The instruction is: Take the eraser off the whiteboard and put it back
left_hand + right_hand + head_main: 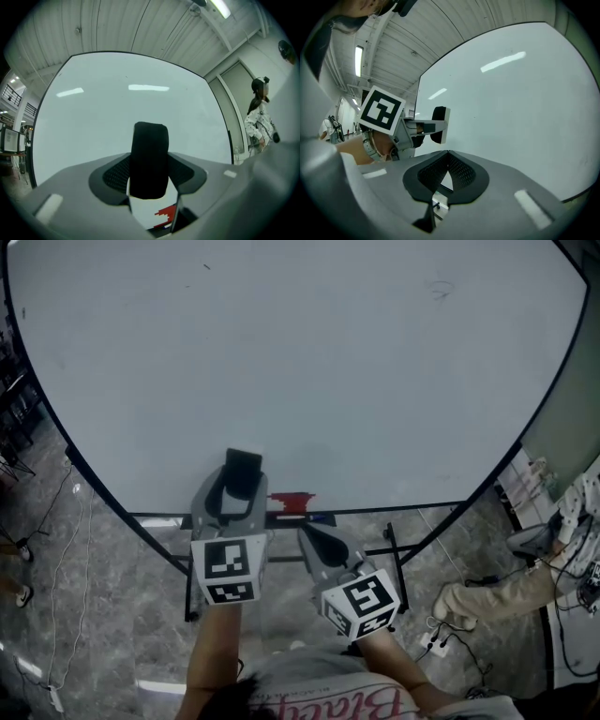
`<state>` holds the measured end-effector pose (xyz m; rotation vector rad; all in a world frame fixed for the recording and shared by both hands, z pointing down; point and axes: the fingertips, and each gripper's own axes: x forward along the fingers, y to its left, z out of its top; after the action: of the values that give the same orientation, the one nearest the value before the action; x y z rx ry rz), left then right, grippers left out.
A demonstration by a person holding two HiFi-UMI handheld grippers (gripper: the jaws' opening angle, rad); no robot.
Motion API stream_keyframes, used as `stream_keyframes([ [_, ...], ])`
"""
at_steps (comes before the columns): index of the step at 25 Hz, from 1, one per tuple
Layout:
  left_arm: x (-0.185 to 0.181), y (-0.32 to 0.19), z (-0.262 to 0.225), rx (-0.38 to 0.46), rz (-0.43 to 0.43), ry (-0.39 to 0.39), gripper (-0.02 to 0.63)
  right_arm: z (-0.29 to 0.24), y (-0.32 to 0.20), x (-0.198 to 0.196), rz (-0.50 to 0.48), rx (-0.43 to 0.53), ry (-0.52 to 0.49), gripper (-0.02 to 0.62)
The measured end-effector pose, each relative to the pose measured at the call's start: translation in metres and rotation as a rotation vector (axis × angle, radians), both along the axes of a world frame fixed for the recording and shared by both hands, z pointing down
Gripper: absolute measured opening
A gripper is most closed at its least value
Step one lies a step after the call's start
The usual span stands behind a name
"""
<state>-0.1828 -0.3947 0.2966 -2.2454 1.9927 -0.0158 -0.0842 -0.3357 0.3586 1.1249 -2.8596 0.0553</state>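
Left gripper (239, 491) nearest, jaws clamped on the black eraser (149, 159), long axis upright along them, pale face toward the whiteboard (300, 362) just ahead, contact impossible to tell; right gripper (317, 542) lower and farther back, jaws pressed together on nothing.
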Motion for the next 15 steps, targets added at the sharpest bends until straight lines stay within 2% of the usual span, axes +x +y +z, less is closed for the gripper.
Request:
stream_keyframes([
  [8, -0.004, -0.053, -0.03, 0.032, -0.065, 0.002, 0.235, 0.0, -0.027, 0.005, 0.011, -0.001, 0.003, 0.002],
  [11, -0.009, -0.068, -0.034, 0.025, -0.102, 0.016, 0.235, 0.0, -0.034, 0.006, 0.012, -0.001, 0.005, 0.002],
  [15, -0.009, -0.08, -0.038, 0.013, -0.108, 0.03, 0.235, 0.0, -0.042, 0.005, 0.008, -0.004, 0.009, 0.002],
])
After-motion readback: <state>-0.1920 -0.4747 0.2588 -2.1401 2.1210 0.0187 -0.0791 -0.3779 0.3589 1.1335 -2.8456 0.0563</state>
